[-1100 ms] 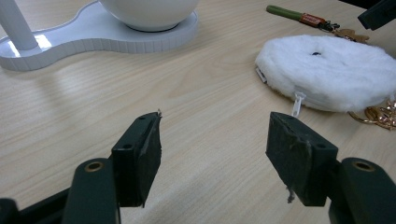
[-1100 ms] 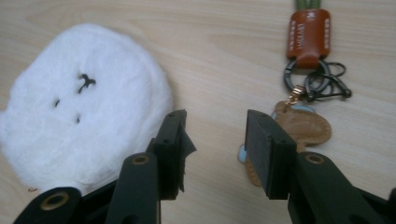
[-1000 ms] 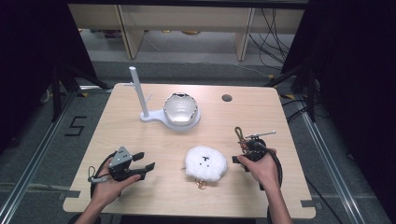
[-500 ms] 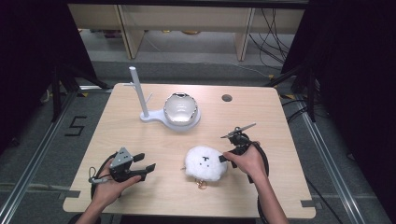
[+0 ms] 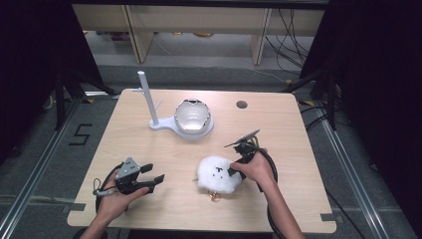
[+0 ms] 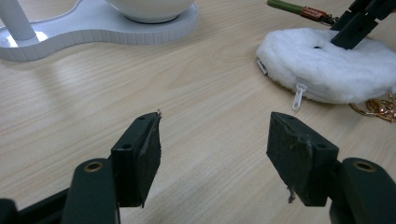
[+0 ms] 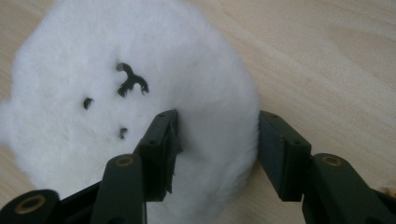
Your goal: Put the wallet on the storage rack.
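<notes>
my right gripper [image 5: 238,167] is lowered onto the white fluffy pouch [image 5: 217,174] on the worktop [image 5: 278,129]. its fingers [image 7: 161,144] are spread, one pressed into the fur on top and the other just off the pouch's edge; they straddle that edge and have not closed on it. the pouch's small black face marks [image 7: 128,81] lie just ahead of the inner finger. a white zipper pull [image 6: 298,95] hangs at the pouch's side, and a gold ring [image 6: 373,108] lies against its rim.

my left gripper [image 5: 149,180] rests low over bare worktop, fingers [image 6: 140,156] wide apart with nothing between them. the pouch lies ahead and to the right of these fingers, well apart. farther ahead stands a white stand [image 5: 164,124] with an upright post [image 5: 148,97] and a glossy dome [image 5: 191,115] on its base.
</notes>
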A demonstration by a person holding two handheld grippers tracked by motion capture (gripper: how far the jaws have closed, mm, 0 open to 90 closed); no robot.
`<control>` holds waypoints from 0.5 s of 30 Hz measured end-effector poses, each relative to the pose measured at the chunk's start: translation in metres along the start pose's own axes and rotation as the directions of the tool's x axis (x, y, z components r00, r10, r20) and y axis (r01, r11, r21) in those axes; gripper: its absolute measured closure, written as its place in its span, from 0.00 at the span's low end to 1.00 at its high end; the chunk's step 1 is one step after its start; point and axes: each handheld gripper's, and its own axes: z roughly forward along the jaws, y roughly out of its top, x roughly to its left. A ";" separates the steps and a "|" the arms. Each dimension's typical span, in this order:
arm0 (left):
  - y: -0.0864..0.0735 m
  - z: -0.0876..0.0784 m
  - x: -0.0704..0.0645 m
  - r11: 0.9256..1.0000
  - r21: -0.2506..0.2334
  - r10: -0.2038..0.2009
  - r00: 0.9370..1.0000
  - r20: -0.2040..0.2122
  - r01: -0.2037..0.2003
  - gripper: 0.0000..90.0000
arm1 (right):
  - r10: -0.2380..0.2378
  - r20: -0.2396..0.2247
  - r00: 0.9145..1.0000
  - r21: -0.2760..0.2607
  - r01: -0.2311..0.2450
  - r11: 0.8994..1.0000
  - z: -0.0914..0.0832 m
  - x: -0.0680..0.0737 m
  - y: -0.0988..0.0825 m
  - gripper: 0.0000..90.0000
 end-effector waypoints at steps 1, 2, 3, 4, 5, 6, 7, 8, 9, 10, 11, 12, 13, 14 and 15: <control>0.000 0.000 0.000 1.000 0.001 0.001 1.000 0.001 -0.001 0.38 | 0.008 0.008 1.000 0.006 -0.008 1.000 0.000 0.002 0.001 0.57; 0.000 0.000 0.000 1.000 0.001 0.001 1.000 0.002 -0.001 0.38 | -0.012 0.006 1.000 0.021 0.012 1.000 0.000 0.001 0.002 0.57; 0.000 0.000 0.000 1.000 0.002 0.001 1.000 0.004 -0.001 0.38 | -0.013 0.008 1.000 0.023 0.013 1.000 0.001 0.002 0.003 0.58; 0.000 0.000 0.000 1.000 0.004 0.002 1.000 0.005 -0.002 0.38 | -0.005 0.014 1.000 0.043 0.005 0.999 0.001 0.004 0.004 0.59; -0.001 0.000 -0.001 1.000 0.004 0.002 1.000 0.001 -0.002 0.38 | -0.015 0.015 1.000 0.040 0.015 0.999 0.001 0.003 0.004 0.60; -0.001 0.000 -0.001 1.000 0.008 0.002 1.000 -0.002 -0.002 0.38 | -0.041 0.018 0.999 0.012 0.041 0.999 0.004 0.002 0.004 0.61; -0.001 0.000 0.000 1.000 0.006 0.001 1.000 -0.001 -0.001 0.38 | -0.011 0.019 1.000 0.045 0.010 0.999 0.003 0.004 0.005 0.62; -0.001 0.000 0.000 1.000 0.007 0.001 1.000 -0.003 -0.001 0.38 | -0.019 0.010 1.000 0.053 0.018 0.998 0.003 0.003 0.005 0.63; -0.001 0.001 0.000 1.000 0.003 -0.001 1.000 0.003 0.001 0.38 | -0.029 0.007 1.000 0.047 0.028 0.999 0.004 0.003 0.006 0.65; -0.001 0.001 0.000 1.000 0.004 -0.002 1.000 0.003 0.002 0.38 | -0.028 0.014 1.000 0.058 0.027 0.998 0.003 0.004 0.006 0.67; -0.002 0.001 0.000 1.000 0.005 -0.002 1.000 0.003 0.002 0.38 | -0.026 0.015 1.000 0.063 0.025 0.998 0.003 0.005 0.006 0.70; -0.002 0.001 0.000 1.000 0.005 -0.003 1.000 0.004 0.003 0.38 | -0.033 0.019 0.999 0.059 0.032 0.998 0.003 0.005 0.005 0.72; -0.002 0.001 0.000 1.000 0.010 -0.004 1.000 -0.006 0.004 0.38 | -0.059 0.019 0.998 0.044 0.058 0.997 0.003 0.005 0.005 0.75; -0.003 0.001 0.000 1.000 0.007 -0.004 1.000 0.004 0.004 0.38 | -0.031 0.024 0.999 0.058 0.030 0.998 0.002 0.008 0.005 0.79; -0.003 0.002 0.000 1.000 0.008 -0.004 1.000 0.004 0.004 0.38 | -0.056 0.024 0.998 0.043 0.055 0.998 0.001 0.007 0.004 0.81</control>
